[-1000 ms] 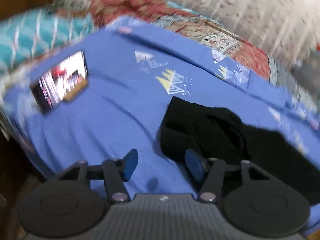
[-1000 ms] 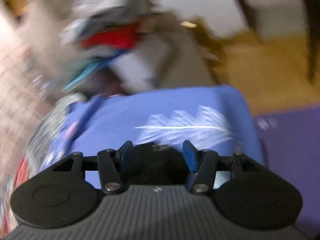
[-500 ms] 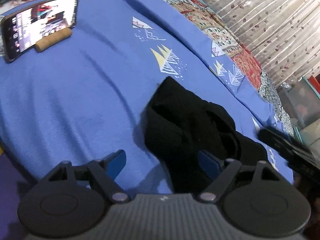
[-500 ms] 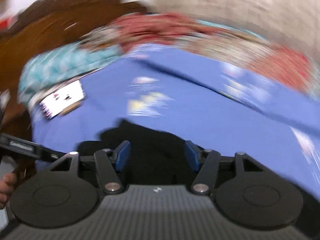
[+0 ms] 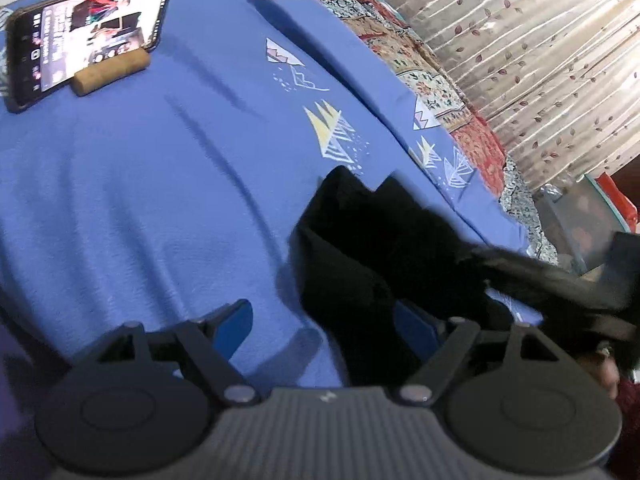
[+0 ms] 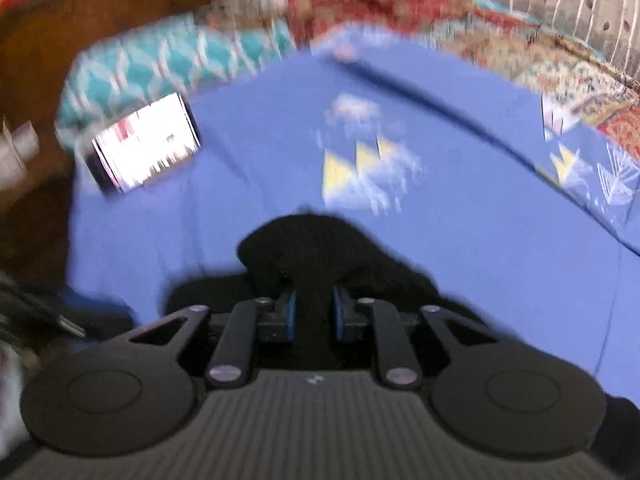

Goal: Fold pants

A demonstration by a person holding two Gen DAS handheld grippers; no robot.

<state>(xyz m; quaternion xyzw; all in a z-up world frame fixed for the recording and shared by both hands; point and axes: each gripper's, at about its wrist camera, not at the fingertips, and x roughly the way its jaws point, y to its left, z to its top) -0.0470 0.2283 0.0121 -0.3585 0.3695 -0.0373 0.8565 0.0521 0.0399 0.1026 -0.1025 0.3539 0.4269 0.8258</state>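
Black pants (image 5: 372, 248) lie bunched on the blue bed sheet (image 5: 160, 184). My left gripper (image 5: 324, 320) is open, low over the sheet, its right finger against the pants' near edge and its left finger over bare sheet. In the right wrist view, my right gripper (image 6: 314, 316) is shut on a fold of the black pants (image 6: 312, 244) and holds it bunched up between the blue pads. The right gripper with dark cloth also shows at the right edge of the left wrist view (image 5: 560, 280).
A lit phone (image 5: 84, 36) leans on a cork stand (image 5: 112, 74) at the sheet's far left. Patterned quilts (image 5: 440, 92) and a teal pillow (image 6: 168, 60) edge the bed. A curtain (image 5: 540, 48) hangs behind. A wooden headboard (image 6: 80, 12) is at left.
My right gripper has swung over the bed and closed on the pants, pulling up a fold. My left gripper has moved closer to the pants and stayed open.
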